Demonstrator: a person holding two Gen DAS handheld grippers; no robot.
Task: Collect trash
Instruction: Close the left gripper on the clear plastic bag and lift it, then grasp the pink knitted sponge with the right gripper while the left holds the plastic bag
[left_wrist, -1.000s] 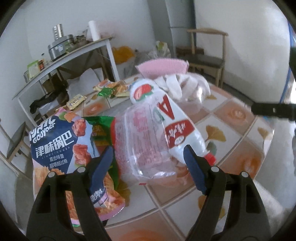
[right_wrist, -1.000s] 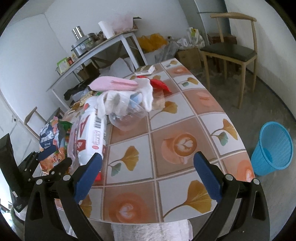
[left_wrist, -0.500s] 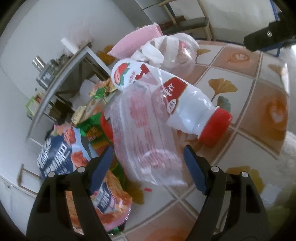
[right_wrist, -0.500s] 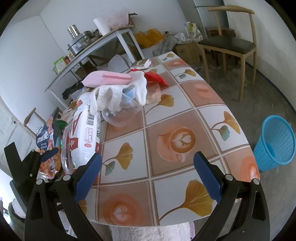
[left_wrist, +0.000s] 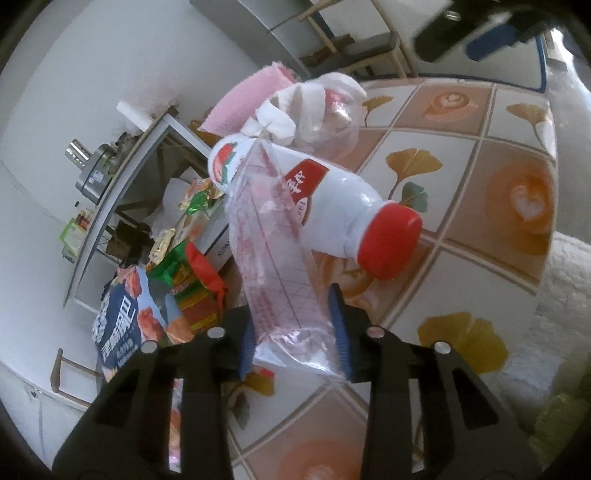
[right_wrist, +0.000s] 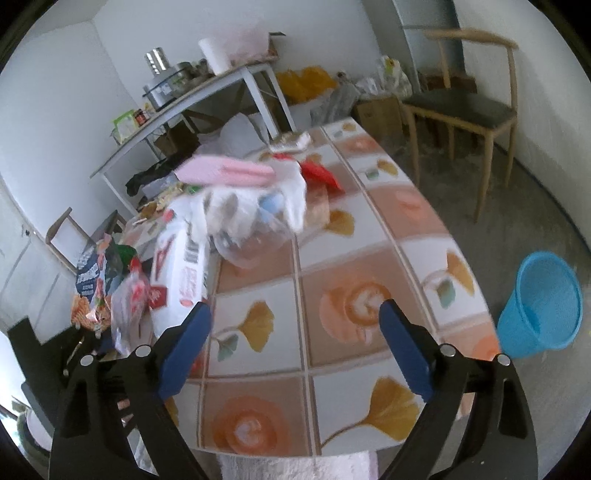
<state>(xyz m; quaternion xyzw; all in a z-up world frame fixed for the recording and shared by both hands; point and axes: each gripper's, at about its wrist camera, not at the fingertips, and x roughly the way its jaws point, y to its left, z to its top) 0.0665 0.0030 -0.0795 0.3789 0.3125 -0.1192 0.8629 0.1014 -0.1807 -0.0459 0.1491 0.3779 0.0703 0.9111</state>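
Note:
My left gripper (left_wrist: 293, 339) is shut on a clear plastic wrapper (left_wrist: 273, 254) with red print, at the table's near edge. The wrapper leans against a white bottle (left_wrist: 325, 199) with a red cap, lying on its side. A blue snack bag (left_wrist: 125, 321) and green-red wrappers (left_wrist: 188, 280) lie to the left. In the right wrist view the same bottle (right_wrist: 181, 269), wrapper (right_wrist: 127, 310) and left gripper body (right_wrist: 44, 354) sit at the left. My right gripper (right_wrist: 295, 347) is open and empty above the tiled table (right_wrist: 369, 258).
A clear bag with white tissue (right_wrist: 255, 218) and a pink pack (right_wrist: 221, 173) lie mid-table, a red wrapper (right_wrist: 317, 173) behind. A blue waste basket (right_wrist: 543, 302) stands on the floor at right. A wooden chair (right_wrist: 465, 107) and a cluttered side shelf (right_wrist: 192, 99) stand behind.
My left gripper has closed on the clear wrapper and tilted, moving in nearer to the bottle. My right gripper has shifted slightly and stays open.

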